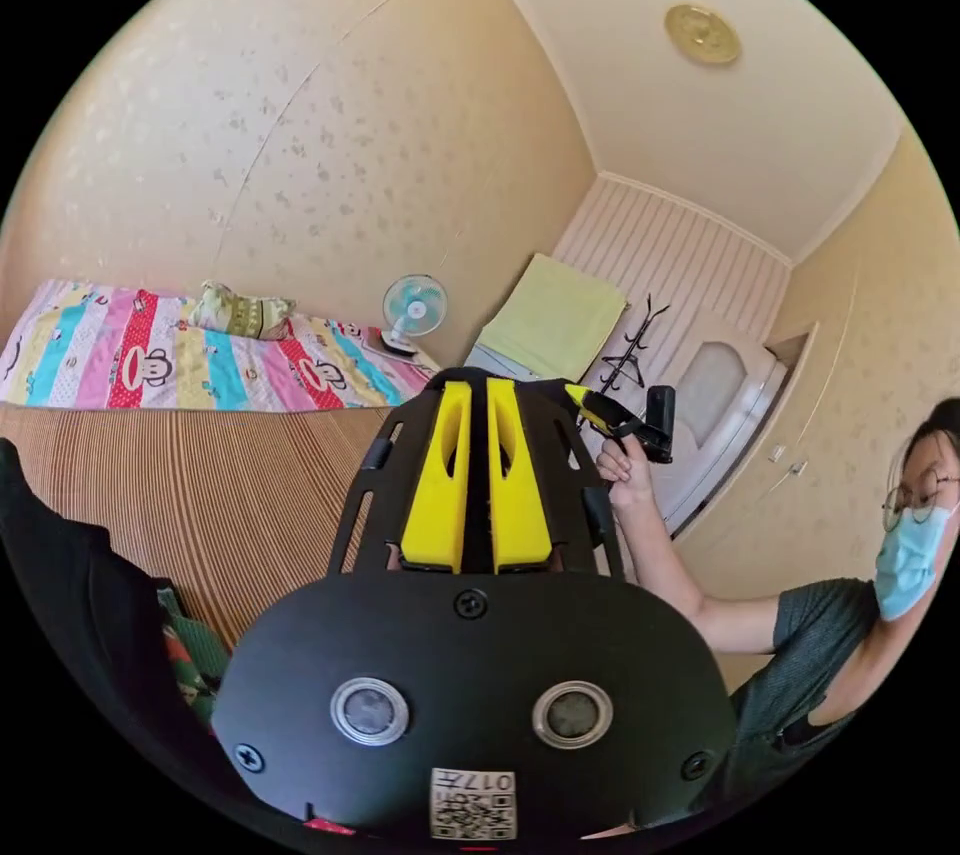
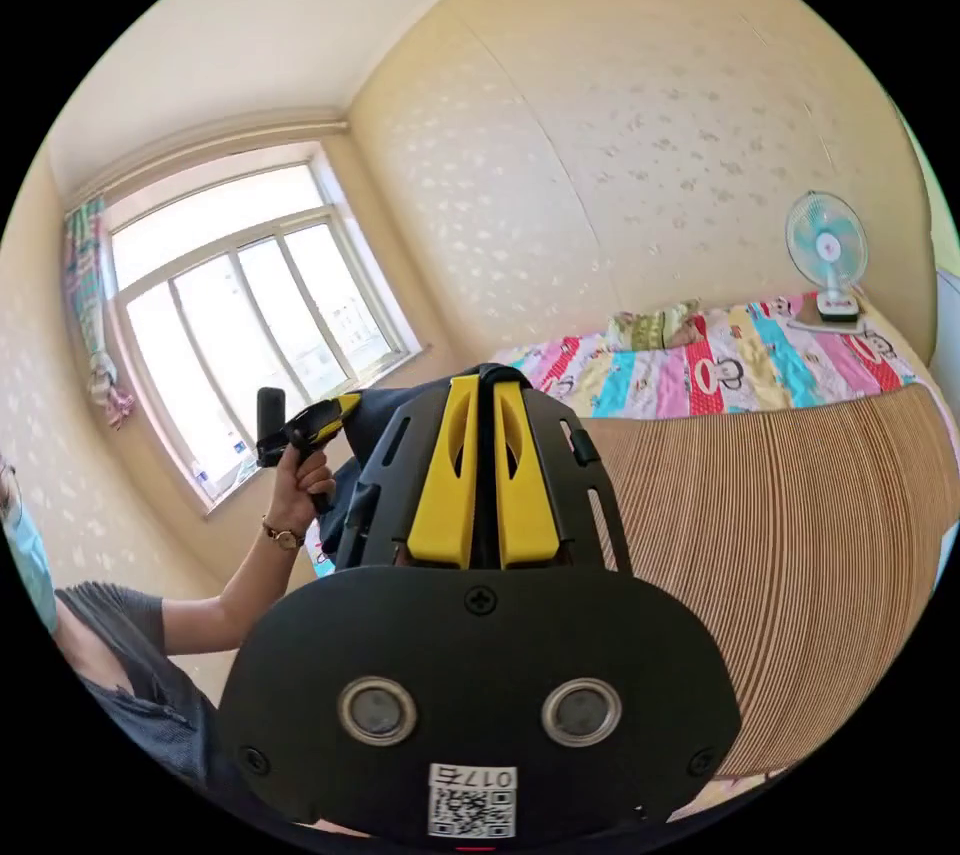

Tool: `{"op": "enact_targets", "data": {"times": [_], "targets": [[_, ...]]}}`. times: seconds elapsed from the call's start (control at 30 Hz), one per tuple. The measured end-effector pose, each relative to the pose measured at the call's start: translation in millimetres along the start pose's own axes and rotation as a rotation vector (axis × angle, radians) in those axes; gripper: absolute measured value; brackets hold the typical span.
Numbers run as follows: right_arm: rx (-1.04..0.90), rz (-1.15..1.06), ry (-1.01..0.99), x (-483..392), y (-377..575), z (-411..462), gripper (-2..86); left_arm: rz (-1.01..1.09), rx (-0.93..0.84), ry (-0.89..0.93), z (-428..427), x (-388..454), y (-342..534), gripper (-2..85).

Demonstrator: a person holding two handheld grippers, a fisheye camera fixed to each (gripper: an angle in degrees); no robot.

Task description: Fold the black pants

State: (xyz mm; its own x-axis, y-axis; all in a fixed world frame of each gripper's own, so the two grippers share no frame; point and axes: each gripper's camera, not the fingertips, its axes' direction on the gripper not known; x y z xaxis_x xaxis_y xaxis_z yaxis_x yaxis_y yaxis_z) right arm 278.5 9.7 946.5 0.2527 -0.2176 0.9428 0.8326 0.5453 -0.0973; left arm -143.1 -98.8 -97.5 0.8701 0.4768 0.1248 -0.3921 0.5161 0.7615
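Observation:
In the left gripper view my left gripper [image 1: 478, 383] is raised toward the wall, its yellow jaws pressed together on a thin strip of dark cloth. The black pants [image 1: 60, 585] hang as a dark mass at the lower left. A hand holds my right gripper [image 1: 592, 401] just beside it. In the right gripper view my right gripper [image 2: 485, 380] is also shut, with the black pants [image 2: 372, 420] bunched just left of its tips. That cloth reaches my left gripper [image 2: 335, 407], which a hand with a wristwatch holds.
Below lies a bed with a ribbed brown mat [image 1: 230, 485] and a bright cartoon sheet [image 1: 150, 355]. A small fan [image 1: 413, 307] stands at its far end, near a coat rack [image 1: 625, 355]. A large window [image 2: 250, 315] is at the left. The person [image 1: 800, 635] stands close.

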Motion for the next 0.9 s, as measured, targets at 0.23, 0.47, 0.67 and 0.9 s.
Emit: {"op": "enact_targets", "data": {"times": [0.23, 0.47, 0.67, 0.9], "targets": [[-0.055, -0.008, -0.361, 30.8, 116.2, 4.5, 2.5, -0.018, -0.044, 0.209, 29.4, -94.3, 201.6, 2.3], [-0.334, -0.013, -0.571, -2.3, 291.8, -36.5, 3.4, -0.076, -0.371, 0.489, 42.8, -120.6, 489.9, 3.1], [-0.745, 0.216, -0.274, 20.9, 354.0, 8.7, 8.7, -0.453, -0.502, 0.108, 66.7, -213.5, 659.9, 10.3], [-0.465, 0.449, -0.192, 83.1, 335.5, 22.7, 16.8, -0.420, -0.364, -0.160, 102.5, -286.5, 675.7, 16.7]]}}
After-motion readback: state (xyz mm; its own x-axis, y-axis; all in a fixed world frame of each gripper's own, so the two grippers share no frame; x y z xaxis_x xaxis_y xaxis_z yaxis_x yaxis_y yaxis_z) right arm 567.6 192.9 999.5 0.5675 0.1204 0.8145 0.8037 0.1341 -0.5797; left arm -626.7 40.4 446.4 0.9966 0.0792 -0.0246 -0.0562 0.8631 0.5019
